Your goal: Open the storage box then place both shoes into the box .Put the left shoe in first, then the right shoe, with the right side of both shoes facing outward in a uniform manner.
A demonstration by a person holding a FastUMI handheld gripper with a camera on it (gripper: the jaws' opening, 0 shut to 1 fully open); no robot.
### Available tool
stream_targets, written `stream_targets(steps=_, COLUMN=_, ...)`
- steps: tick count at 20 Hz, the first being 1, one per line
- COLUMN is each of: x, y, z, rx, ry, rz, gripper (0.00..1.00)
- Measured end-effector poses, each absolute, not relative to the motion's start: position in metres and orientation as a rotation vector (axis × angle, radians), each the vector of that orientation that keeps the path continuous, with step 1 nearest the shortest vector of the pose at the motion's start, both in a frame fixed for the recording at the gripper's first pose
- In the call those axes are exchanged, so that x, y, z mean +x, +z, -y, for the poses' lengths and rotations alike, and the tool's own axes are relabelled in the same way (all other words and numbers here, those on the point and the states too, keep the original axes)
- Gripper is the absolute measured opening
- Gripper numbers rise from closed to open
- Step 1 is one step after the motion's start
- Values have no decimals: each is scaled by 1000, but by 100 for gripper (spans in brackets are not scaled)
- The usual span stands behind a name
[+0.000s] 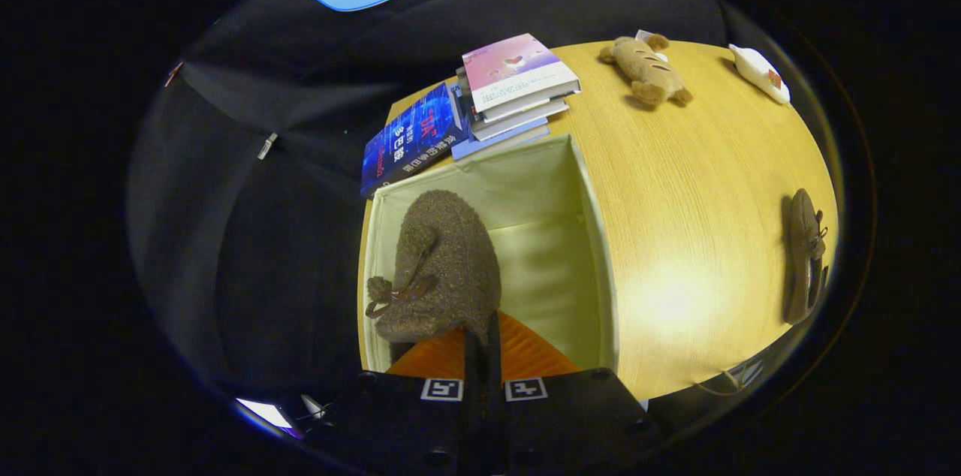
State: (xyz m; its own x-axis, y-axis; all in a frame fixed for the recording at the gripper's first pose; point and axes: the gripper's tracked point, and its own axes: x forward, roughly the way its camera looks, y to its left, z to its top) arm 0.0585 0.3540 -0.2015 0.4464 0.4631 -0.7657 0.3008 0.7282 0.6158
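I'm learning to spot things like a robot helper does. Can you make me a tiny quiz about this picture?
1. True or false: the storage box is open.
2. What does the gripper hold? A) a book B) a fuzzy brown shoe C) the plush toy
3. Where is the other shoe?

Key
1. True.
2. B; the fingers look pinched on its edge, over the box.
3. On the wooden table, outside the box, off to its right.

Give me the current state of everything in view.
storage box: open, on the table.
brown shoe: held over the box, gripper shut on its heel.
second shoe: on the table, outside the box.
books: closed, stacked beyond the box.
plush toy: lying flat.
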Motion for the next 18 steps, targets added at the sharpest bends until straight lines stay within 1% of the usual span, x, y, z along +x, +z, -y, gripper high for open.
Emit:
stream_targets(steps=7, x=71, y=-212, z=-368, rx=842, ry=70, rz=-1165, gripper=6)
stream_targets(steps=11, x=74, y=-208, z=-383, rx=876, ry=116, rz=-1159, gripper=7)
stream_targets(steps=12, x=72, y=-207, z=-388, rx=883, ry=131, rz=-1164, gripper=11)
stream_targets(steps=13, x=69, y=-207, z=-386, rx=876, ry=139, rz=-1167, gripper=21)
stream_targets(steps=14, x=68, y=-206, z=-391, rx=891, ry=163, rz=-1159, gripper=23)
stream_targets(steps=17, x=62, y=-204, z=-389, rx=873, ry=196, rz=-1155, gripper=68)
stream_targets(steps=18, x=60, y=-203, z=-386, rx=867, ry=200, rz=-1151, gripper=72)
